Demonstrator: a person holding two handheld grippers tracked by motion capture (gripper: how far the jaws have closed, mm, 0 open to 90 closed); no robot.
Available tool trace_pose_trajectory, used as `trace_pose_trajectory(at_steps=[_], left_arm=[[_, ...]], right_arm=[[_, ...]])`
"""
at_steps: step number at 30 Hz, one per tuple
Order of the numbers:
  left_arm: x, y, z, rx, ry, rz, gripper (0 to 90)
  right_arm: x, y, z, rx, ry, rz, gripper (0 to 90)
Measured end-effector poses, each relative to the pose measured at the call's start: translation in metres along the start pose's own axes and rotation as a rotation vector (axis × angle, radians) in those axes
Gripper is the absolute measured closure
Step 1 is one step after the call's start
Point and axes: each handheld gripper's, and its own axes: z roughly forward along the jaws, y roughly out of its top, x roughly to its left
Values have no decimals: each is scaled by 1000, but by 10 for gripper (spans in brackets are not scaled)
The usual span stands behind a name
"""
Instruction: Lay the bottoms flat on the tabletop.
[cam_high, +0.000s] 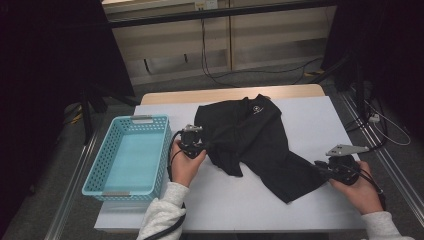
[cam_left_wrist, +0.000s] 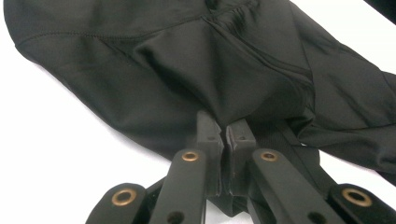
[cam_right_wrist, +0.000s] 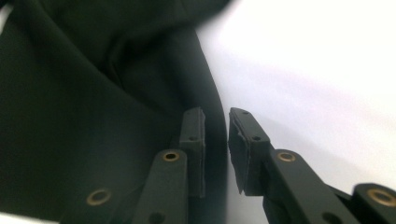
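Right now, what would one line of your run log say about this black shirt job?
left gripper: shut on black shirt | right gripper: open at shirt's edge | blue basket: holds nothing | table: shirt spread, crumpled

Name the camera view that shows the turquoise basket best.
The high view: the turquoise basket sits whole at the table's left, beside the left gripper. The two gripper views look along their jaws at the black garment and give nothing of the basket.

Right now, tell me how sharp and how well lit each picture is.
High view: dim, dark corners, the white table evenly lit, the black garment showing few folds. Left gripper view: sharp on fabric, seams readable. Right gripper view: soft, cloth blurred, table washed out by glare.
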Motion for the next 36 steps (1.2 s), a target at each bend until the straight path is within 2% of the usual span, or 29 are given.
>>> trace_pose_trajectory(at_steps=[1, 2, 5, 9, 12, 14, 15, 16, 17, 19, 23, 24, 27, 29, 30, 32, 34, 36], left_arm=[[0, 0, 0, 1, 1, 0, 868], [1, 0, 0, 8, -2, 2, 868], [0, -1, 2, 12, -4, 5, 868], [-2, -1, 2, 13, -6, 9, 868], [-3, -1, 3, 15, -6, 7, 869], [-2, -2, 4, 23, -6, 14, 869], [-1, -2, 4, 24, -5, 13, 869], [-2, -2, 3, 20, -3, 10, 869], [-1, -2, 3, 19, -2, 11, 869], [-1, -1, 2, 16, -1, 10, 869], [0, -2, 3, 16, -2, 1, 870], [0, -2, 3, 20, 0, 3, 870], [-1, -2, 4, 19, 0, 7, 870], [-1, -2, 3, 19, -1, 9, 870], [-2, -2, 3, 18, -3, 9, 869], [-2, -2, 4, 22, -2, 13, 869], [-1, -2, 4, 24, -2, 11, 869], [-1, -2, 4, 19, -1, 7, 869]], right_arm=[[0, 3, 1, -15, 2, 0, 707], [1, 6, 3, -26, -8, 3, 707], [2, 17, 14, -56, 0, 1, 689], [7, 30, 33, -48, -10, -18, 684], [9, 32, 44, -17, -4, -18, 681], [9, 31, 49, 7, 15, -1, 733], [8, 30, 50, -4, 25, 7, 775], [8, 30, 50, -4, 35, 9, 863], [9, 31, 49, 2, 37, 3, 881], [8, 30, 43, 5, 31, 4, 893], [0, 23, 23, -12, 30, 43, 894], [-1, 20, 19, -2, 13, 38, 893], [-3, 11, 13, 21, 6, 46, 860], [-2, 8, 13, 40, -12, 15, 764], [-2, 8, 13, 36, -16, 23, 711], [-1, 11, 14, 22, -14, 25, 697], [-1, 16, 17, -2, -31, 22, 639], [-1, 21, 21, -27, -23, 25, 645]])
